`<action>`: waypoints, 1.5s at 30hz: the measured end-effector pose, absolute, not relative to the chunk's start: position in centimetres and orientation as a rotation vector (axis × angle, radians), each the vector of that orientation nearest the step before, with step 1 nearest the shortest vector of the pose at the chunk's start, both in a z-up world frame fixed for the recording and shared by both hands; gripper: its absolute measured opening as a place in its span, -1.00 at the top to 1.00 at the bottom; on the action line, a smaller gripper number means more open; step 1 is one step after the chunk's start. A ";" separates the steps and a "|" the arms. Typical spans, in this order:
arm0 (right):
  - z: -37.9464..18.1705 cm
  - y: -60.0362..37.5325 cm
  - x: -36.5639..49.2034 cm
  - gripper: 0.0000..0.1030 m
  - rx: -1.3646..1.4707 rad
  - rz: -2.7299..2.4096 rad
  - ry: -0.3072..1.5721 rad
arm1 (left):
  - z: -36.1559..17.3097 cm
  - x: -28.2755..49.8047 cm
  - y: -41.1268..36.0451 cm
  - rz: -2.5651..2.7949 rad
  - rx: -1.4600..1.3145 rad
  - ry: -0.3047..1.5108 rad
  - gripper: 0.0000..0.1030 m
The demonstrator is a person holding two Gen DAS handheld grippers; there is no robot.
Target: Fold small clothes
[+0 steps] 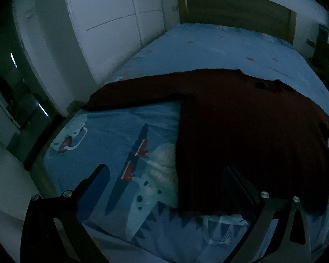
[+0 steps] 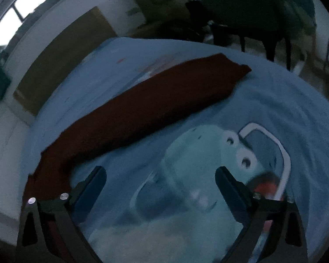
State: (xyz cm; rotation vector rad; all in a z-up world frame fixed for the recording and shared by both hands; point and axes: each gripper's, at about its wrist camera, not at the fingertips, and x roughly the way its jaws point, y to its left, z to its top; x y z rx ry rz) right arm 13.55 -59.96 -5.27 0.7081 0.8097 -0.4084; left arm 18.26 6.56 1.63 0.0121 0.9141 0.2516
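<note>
A dark red-brown long-sleeved garment point(image 1: 241, 131) lies flat on a blue printed bed sheet point(image 1: 111, 135). In the left wrist view one sleeve point(image 1: 129, 96) stretches out to the left and the hem lies near me. My left gripper point(image 1: 166, 171) is open and empty above the sheet, its right finger over the garment's lower left edge. In the right wrist view the other sleeve point(image 2: 147, 107) runs diagonally across the sheet point(image 2: 285, 109). My right gripper point(image 2: 160, 171) is open and empty just in front of that sleeve, touching nothing.
The room is dim. White wardrobe doors point(image 1: 111, 22) stand left of the bed and a brown headboard point(image 1: 236, 8) is at its far end. Dark furniture point(image 2: 252, 17) stands beyond the bed in the right wrist view, with a window point(image 2: 6, 24) at upper left.
</note>
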 end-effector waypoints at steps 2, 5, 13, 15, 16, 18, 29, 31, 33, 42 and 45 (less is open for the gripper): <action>-6.3 -62.1 13.8 -0.71 0.788 -0.430 0.794 | 1.3 18.7 6.2 0.249 0.016 0.920 -0.97; -7.5 -64.8 14.0 -0.55 0.866 -0.454 0.766 | 0.9 19.5 5.9 0.239 0.005 0.929 -0.97; -7.6 -68.3 15.5 -0.52 0.921 -0.466 0.677 | -0.1 21.0 5.4 0.231 -0.035 0.950 -0.97; -7.8 -69.4 15.8 -0.43 0.959 -0.473 0.644 | -0.4 21.2 5.4 0.229 -0.032 0.958 -0.97; -7.9 -69.8 16.0 -0.39 0.979 -0.475 0.629 | -0.5 21.2 5.3 0.226 -0.031 0.962 -0.97; -8.4 -70.9 16.1 -0.26 1.036 -0.484 0.588 | -0.8 21.3 5.1 0.219 -0.022 0.972 -0.97; -9.7 -74.7 17.5 0.64 1.292 -0.443 0.448 | -2.0 21.5 4.9 0.207 0.004 0.991 -0.96; -9.2 -74.7 17.9 0.70 1.290 -0.428 0.450 | -2.0 21.4 5.1 0.207 0.005 0.983 -0.96; -8.5 -75.3 18.8 0.73 1.278 -0.401 0.439 | -1.9 21.4 5.4 0.197 -0.007 0.975 -0.96; -5.1 -71.8 23.6 0.75 1.287 -0.252 0.458 | -2.5 21.9 7.0 0.150 -0.074 1.041 -0.93; -4.0 -69.1 26.1 0.76 1.276 -0.197 0.507 | -2.5 21.7 7.8 0.142 -0.085 1.040 -0.94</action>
